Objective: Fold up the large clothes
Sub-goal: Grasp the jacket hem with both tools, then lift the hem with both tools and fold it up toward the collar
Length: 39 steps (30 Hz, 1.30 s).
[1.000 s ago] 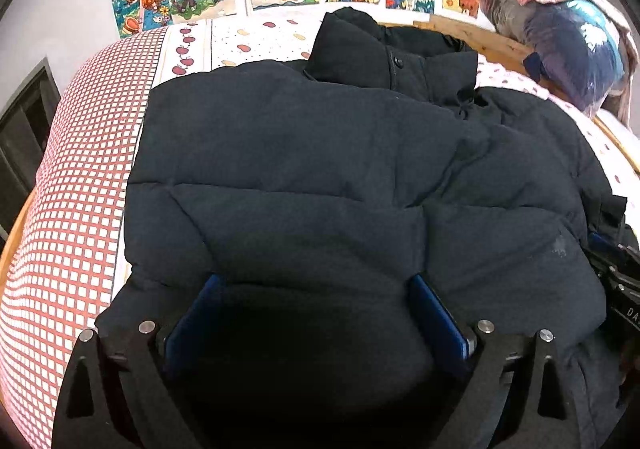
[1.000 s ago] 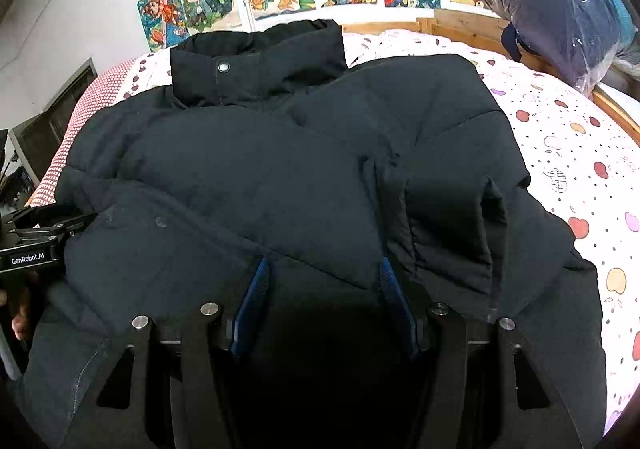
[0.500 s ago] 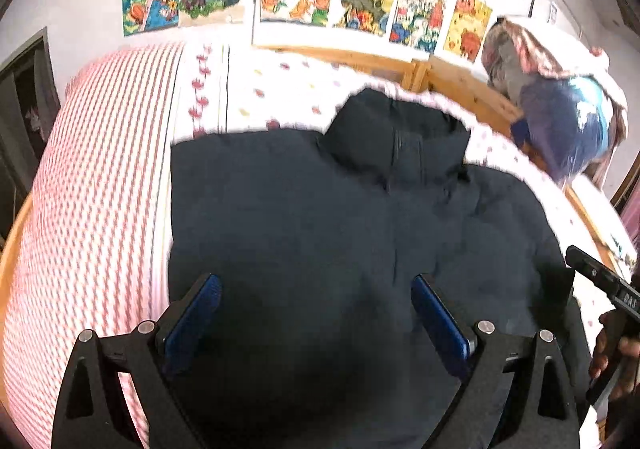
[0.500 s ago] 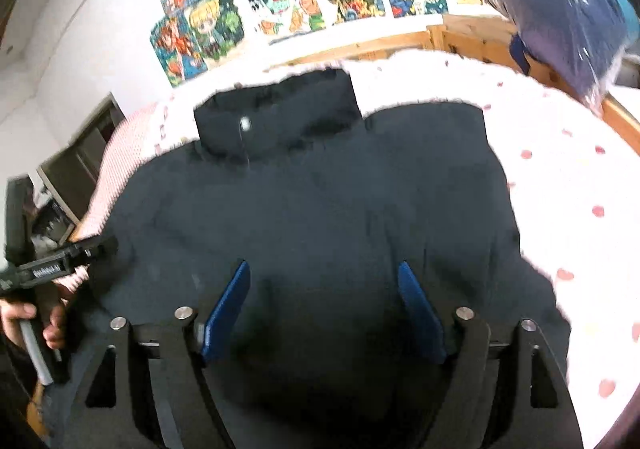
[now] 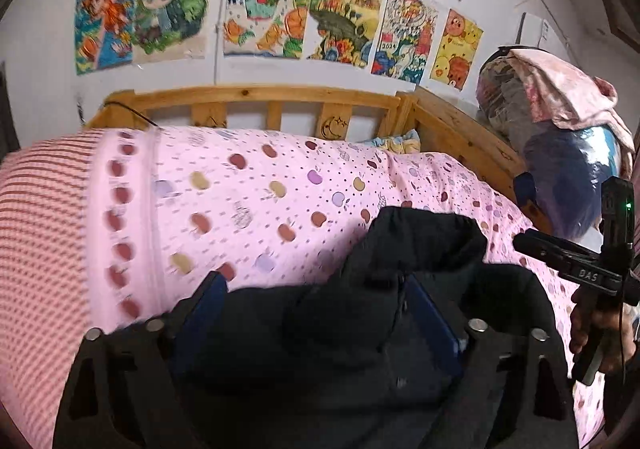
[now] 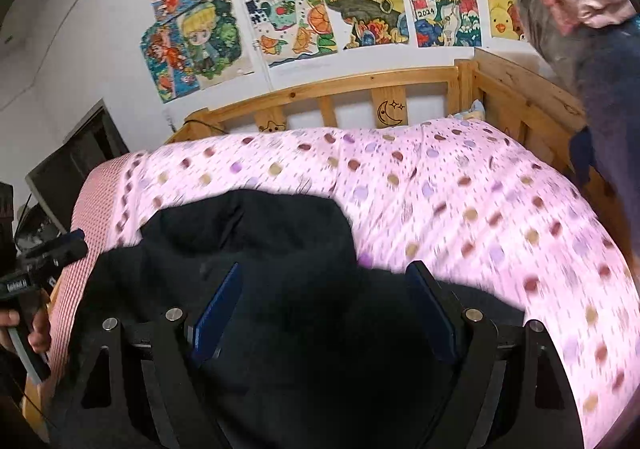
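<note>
One black jacket (image 5: 400,313) is seen flat on the bed (image 5: 248,201), collar (image 5: 424,237) toward the wooden headboard (image 5: 256,95) — long axis head-to-foot, collar just short of the pillow end. Two tongs are counted: left tongs (image 5: 316,313) have just been closing a little, right tongs (image 6: 324,309) released; both are spread over the jacket, pads not seen pressing on fabric. Nine or so drawings (image 6: 360,5) are counted on the wall — "2024" is readable on one. "DAS" is read on the right tongs' body in the left view; the white label on the left tongs in the right view is blurred.
</note>
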### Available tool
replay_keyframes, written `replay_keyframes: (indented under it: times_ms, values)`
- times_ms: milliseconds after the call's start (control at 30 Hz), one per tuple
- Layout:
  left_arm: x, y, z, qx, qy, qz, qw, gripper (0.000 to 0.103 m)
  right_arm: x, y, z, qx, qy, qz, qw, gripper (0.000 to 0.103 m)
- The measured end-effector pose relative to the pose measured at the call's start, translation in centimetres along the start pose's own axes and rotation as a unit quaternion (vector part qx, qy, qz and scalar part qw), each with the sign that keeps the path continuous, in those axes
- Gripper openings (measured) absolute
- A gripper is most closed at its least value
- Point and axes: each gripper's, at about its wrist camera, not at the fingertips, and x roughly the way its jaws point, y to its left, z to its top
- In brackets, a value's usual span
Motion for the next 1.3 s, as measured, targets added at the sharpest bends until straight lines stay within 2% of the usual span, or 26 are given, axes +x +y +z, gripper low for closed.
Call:
replay_keyframes:
  times_ms: [67, 100, 200, 267, 300, 367, 433, 533, 667, 733, 867, 933, 1000, 1067, 1200, 1300]
  values:
    - [2.0, -0.3, 0.5, -0.001, 0.013, -0.008, 0.9999, 0.071, 2.1, -0.1, 1.3, -0.005, 0.012, -0.005, 1.000, 0.065]
    - [2.6, -0.5, 0.6, 0.001, 0.018, -0.010, 0.9998, 0.067, 2.8, -0.1, 1.6, -0.007, 0.016, -0.004, 1.000, 0.060]
    - [4.4, -1.0, 0.8, 0.015, 0.035, -0.018, 0.9991, 0.046, 5.1, 0.2, 2.4, -0.014, 0.032, 0.002, 0.999, 0.055]
    - [5.2, -1.3, 0.9, 0.017, 0.039, -0.033, 0.9986, 0.020, 6.4, 0.6, 2.7, -0.018, 0.039, 0.008, 0.999, 0.052]
    - [5.3, -1.4, 0.9, 0.016, 0.040, -0.037, 0.9984, 0.013, 6.8, 0.8, 2.7, -0.020, 0.042, 0.007, 0.999, 0.047]
    - [5.1, -1.5, 1.1, 0.011, 0.032, -0.027, 0.9991, 0.008, 7.5, 1.0, 2.7, -0.024, 0.047, 0.001, 0.999, 0.038]
    - [4.6, -1.3, 1.2, 0.004, 0.020, -0.017, 0.9996, 0.007, 7.6, 0.9, 2.5, -0.018, 0.045, -0.003, 0.999, 0.014]
    - [3.3, -0.9, 1.0, 0.007, -0.001, -0.007, 0.9999, 0.006, 6.0, 0.0, 1.9, 0.007, 0.029, 0.010, 1.000, 0.008]
    - [1.0, -0.4, -0.3, 0.038, -0.007, -0.023, 0.9990, 0.006, 2.4, -0.7, 0.5, 0.004, 0.002, 0.037, 0.999, 0.007]
    - [0.2, -0.8, -1.3, 0.062, 0.002, -0.034, 0.9975, 0.006, 1.4, -0.8, -0.5, -0.010, 0.007, 0.047, 0.999, 0.006]
    - [-0.9, -2.0, -4.1, 0.122, 0.032, -0.045, 0.9910, 0.005, 0.0, 0.0, -3.9, -0.059, 0.046, 0.035, 0.997, 0.005]
    - [-0.3, -2.4, -5.6, 0.149, 0.076, -0.034, 0.9854, 0.005, 0.1, -0.1, -5.6, -0.073, 0.072, 0.026, 0.994, 0.001]
    - [0.7, -2.4, -7.2, 0.161, 0.114, -0.030, 0.9798, 0.005, 0.7, -0.7, -7.0, -0.077, 0.100, 0.008, 0.992, 0.001]
    - [1.3, -2.5, -8.0, 0.167, 0.124, -0.026, 0.9778, 0.005, 1.5, -2.0, -8.3, -0.059, 0.117, 0.007, 0.991, 0.001]
    - [1.2, -3.0, -8.3, 0.181, 0.121, -0.021, 0.9757, 0.005, 1.1, -3.3, -8.3, -0.025, 0.094, 0.024, 0.995, 0.001]
    - [0.9, -3.3, -8.6, 0.196, 0.118, -0.020, 0.9733, 0.005, -0.7, -2.8, -7.1, -0.025, 0.056, 0.027, 0.998, 0.001]
